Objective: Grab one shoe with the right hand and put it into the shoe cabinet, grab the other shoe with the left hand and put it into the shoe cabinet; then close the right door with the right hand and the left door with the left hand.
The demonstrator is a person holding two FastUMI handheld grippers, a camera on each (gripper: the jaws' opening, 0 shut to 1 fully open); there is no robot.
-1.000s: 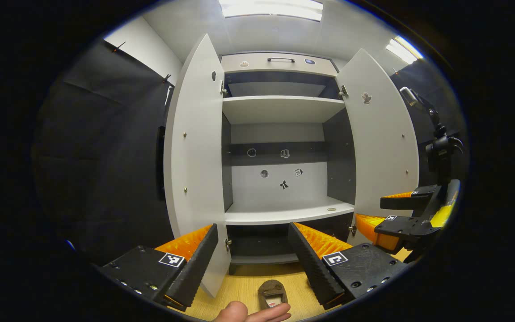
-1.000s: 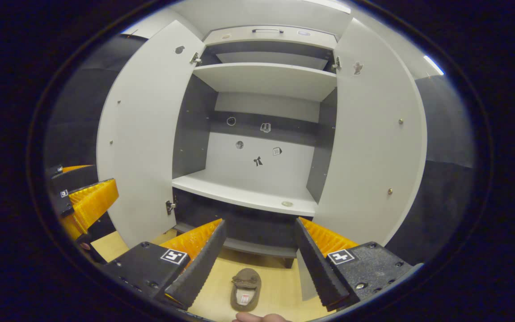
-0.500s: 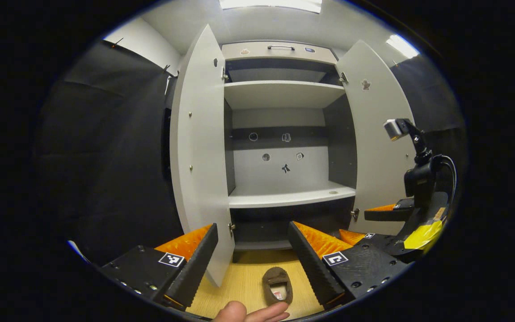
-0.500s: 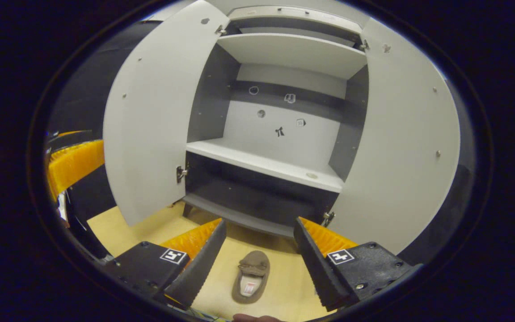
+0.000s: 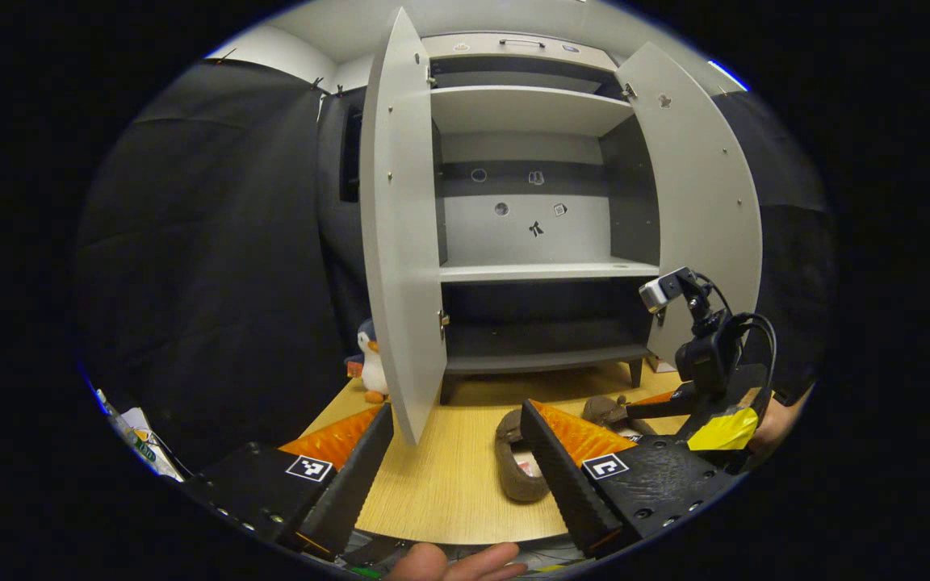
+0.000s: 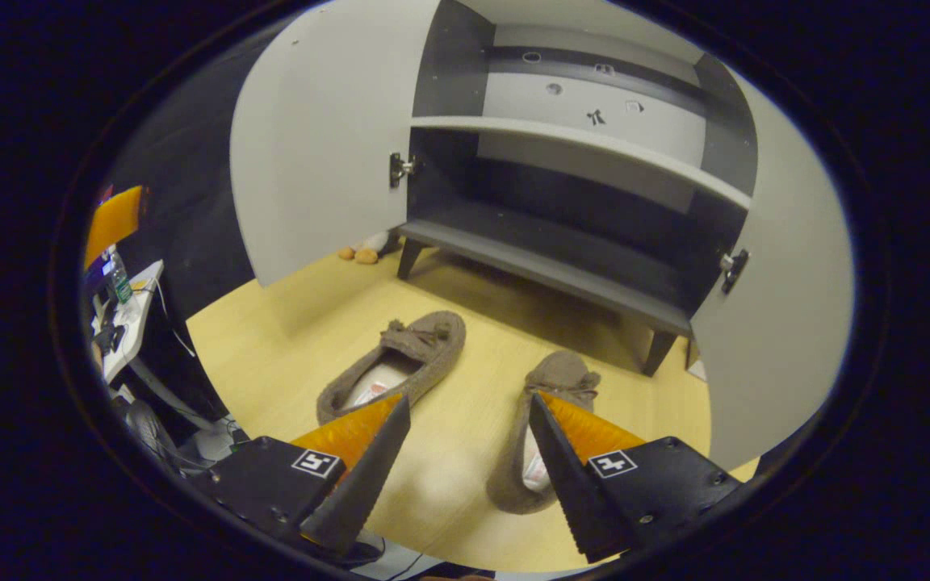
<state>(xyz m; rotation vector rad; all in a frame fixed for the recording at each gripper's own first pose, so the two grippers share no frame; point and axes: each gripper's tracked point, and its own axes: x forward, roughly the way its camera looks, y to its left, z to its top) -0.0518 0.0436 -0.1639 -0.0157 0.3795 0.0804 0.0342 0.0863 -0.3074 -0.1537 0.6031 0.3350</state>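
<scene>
A recording booth: black cloth walls (image 5: 215,242) surround a shoe cabinet (image 5: 546,270).

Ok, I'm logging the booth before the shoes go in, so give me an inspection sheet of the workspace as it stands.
Surface: light wooden floor, bare around the shoes.
Job's things: left shoe and right shoe lie on the floor before the shoe cabinet; left door and right door stand open; shelves hold no shoes.
Clutter: penguin toy beside the left door; small items on a white ledge.
Grippers: left tool open, holding nothing; right tool open, low over the shoes.
Cables: black cable looped on the right tool's camera mount.
Surroundings: black cloth wall.
</scene>
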